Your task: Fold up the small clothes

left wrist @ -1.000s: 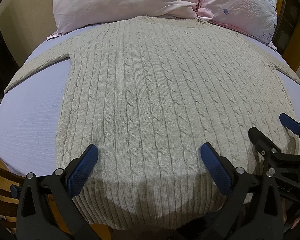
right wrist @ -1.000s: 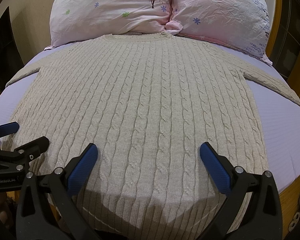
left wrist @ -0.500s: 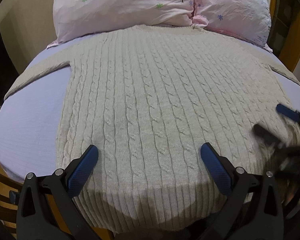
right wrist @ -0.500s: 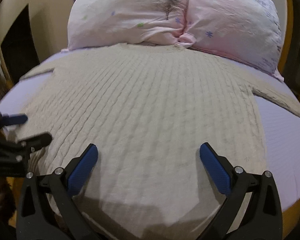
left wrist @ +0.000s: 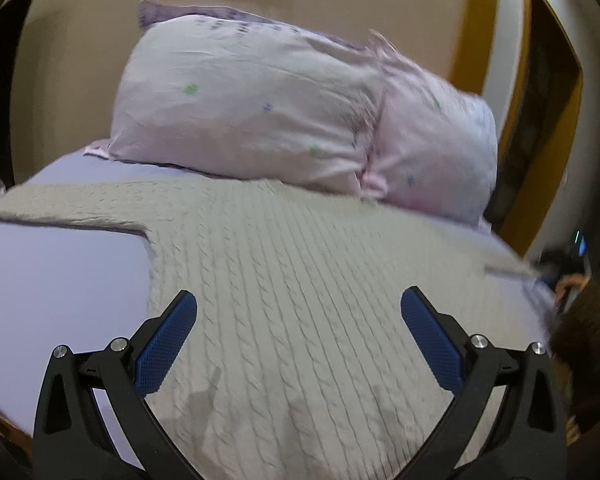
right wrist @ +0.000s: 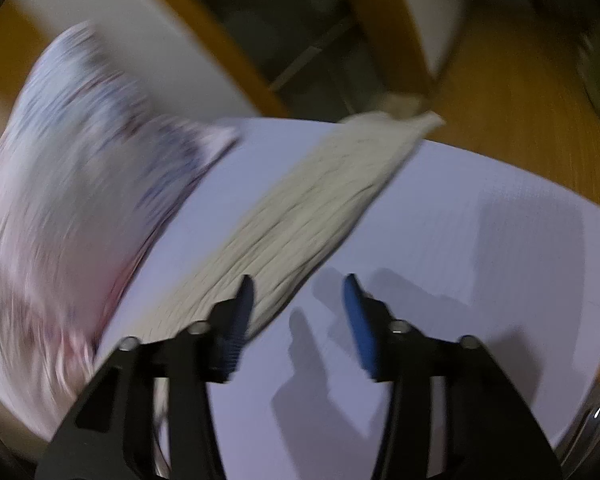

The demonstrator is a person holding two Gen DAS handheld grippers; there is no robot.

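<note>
A beige cable-knit sweater (left wrist: 300, 288) lies flat on the lavender bed sheet (left wrist: 60, 276), neck toward the pillows. My left gripper (left wrist: 298, 316) is open and empty, low over the sweater's lower left body. The left sleeve (left wrist: 68, 206) stretches out to the left. In the blurred right wrist view the right sleeve (right wrist: 308, 208) runs diagonally to the bed's edge. My right gripper (right wrist: 298, 300) is open, narrower than before, with its left finger over the sleeve's near part and its right finger over bare sheet (right wrist: 480, 260).
Two pink floral pillows (left wrist: 252, 112) lie at the head of the bed; one shows blurred in the right wrist view (right wrist: 68, 184). Wooden floor (right wrist: 520, 100) and a wooden frame (right wrist: 380, 20) lie beyond the bed's right edge.
The right gripper has swung fast to the right, from over the sweater's hem to the right sleeve, and its jaws have narrowed. The left gripper has moved forward and tilted up toward the pillows.
</note>
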